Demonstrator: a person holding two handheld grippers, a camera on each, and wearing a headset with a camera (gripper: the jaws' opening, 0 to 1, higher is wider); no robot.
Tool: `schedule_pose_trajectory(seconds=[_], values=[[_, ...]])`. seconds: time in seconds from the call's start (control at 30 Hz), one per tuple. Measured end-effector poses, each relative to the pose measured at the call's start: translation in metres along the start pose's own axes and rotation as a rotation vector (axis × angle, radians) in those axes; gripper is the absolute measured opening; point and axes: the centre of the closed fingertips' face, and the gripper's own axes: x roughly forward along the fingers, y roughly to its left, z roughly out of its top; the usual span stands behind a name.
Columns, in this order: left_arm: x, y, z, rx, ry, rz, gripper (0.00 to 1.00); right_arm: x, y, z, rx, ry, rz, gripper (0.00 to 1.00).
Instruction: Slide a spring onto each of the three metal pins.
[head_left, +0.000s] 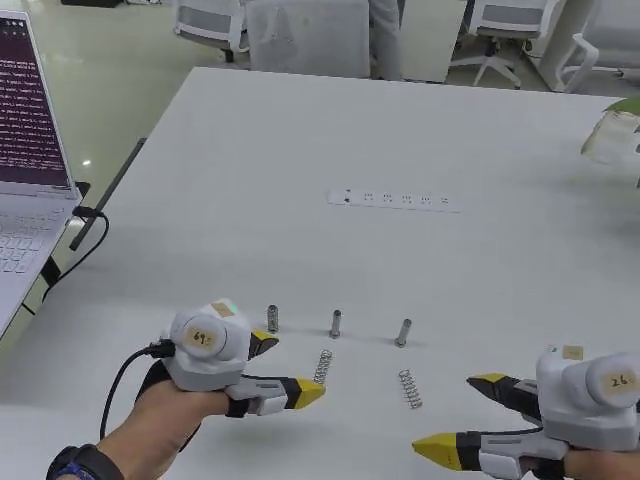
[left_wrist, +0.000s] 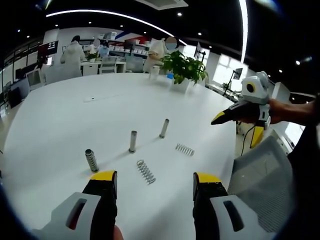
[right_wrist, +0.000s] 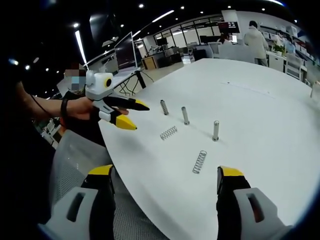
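Left claw: jaws apart, nothing held. Just ahead of its upper tip, the leftmost pin is seen upright with a spring on it. A loose spring lies on the table just to the right of the lower jaw tip. The bare middle pin stands just beyond that spring.

The bare right pin stands between the two claws. A second loose spring lies near the right claw, to its left. Right claw: jaws apart, empty.

Risks, as judged:
- A spring pinched off-centre could be squeezed and flicked away, or rolled along the table.
- The pins appear free-standing, so one could be tipped by a jaw or by a misaligned spring end.

Containers: one plant pot is noted well beyond the right claw, holding a green plant. No task item is in it.
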Motion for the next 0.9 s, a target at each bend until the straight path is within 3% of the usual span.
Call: schedule_pose_trajectory(seconds=[0.47, 0.9], values=[[0.027, 0.005, -0.008, -0.031, 0.022, 0.01, 0.53, -0.006, 0.001, -0.004, 0.007, 0.004, -0.001, 0.84], [0.039, 0.013, -0.021, -0.049, 0.058, 0.033, 0.48, -0.004, 0.003, -0.006, 0.01, 0.014, 0.004, 0.83]])
